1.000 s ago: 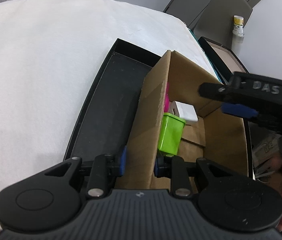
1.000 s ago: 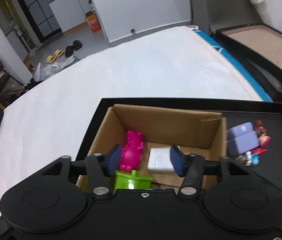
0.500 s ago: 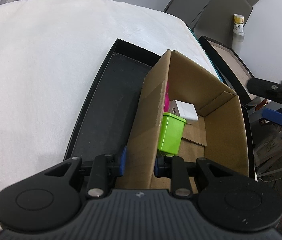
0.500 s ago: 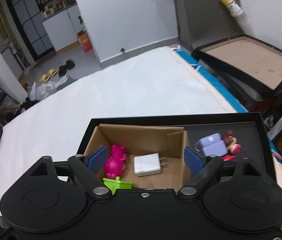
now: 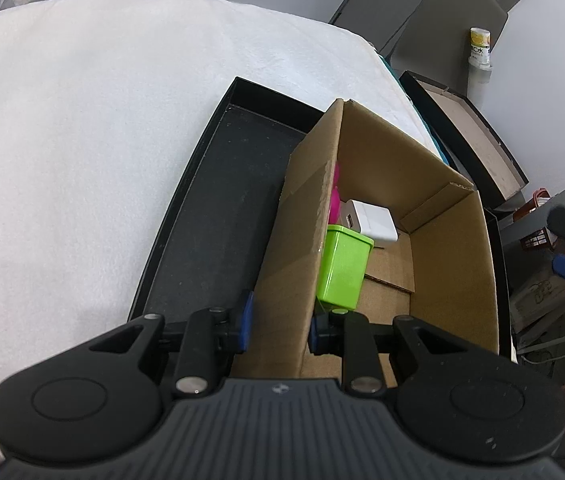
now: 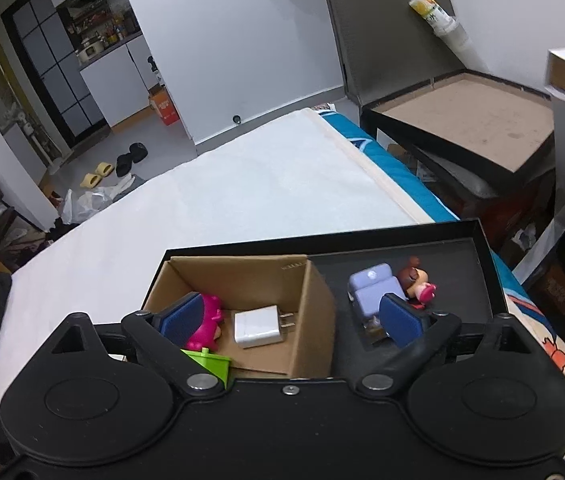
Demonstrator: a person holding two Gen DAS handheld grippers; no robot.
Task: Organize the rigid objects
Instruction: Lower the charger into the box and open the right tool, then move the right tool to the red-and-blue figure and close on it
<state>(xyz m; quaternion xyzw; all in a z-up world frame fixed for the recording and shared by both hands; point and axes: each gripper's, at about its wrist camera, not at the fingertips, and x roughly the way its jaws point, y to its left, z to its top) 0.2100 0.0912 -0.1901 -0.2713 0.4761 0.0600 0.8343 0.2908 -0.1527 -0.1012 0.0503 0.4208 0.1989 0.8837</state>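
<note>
**Three items boxed, toys waiting on the tray**

The left tool [image 5: 278, 326] is clenching the near wall of the cardboard box [image 5: 306, 216], one pad outside and one inside, steadying it. Just ahead of that tool, inside the box, a green container [image 5: 344, 268] is standing against the wall, with a white charger [image 5: 372, 220] and a pink toy [image 5: 335, 200] lying beyond it.

The right tool [image 6: 294, 320] is hanging above the box's near edge with its jaws opening wide and nothing between them. Under its right finger, outside the box, a lavender toy [image 6: 370, 286] and a small figurine [image 6: 418, 280] are sitting together on the black tray [image 6: 478, 248], which is resting on the white bed [image 6: 242, 184].

So, by my reading, sorting is partly done: three things are lying in the box, while the toys on the tray are probably waiting to be moved.
</note>
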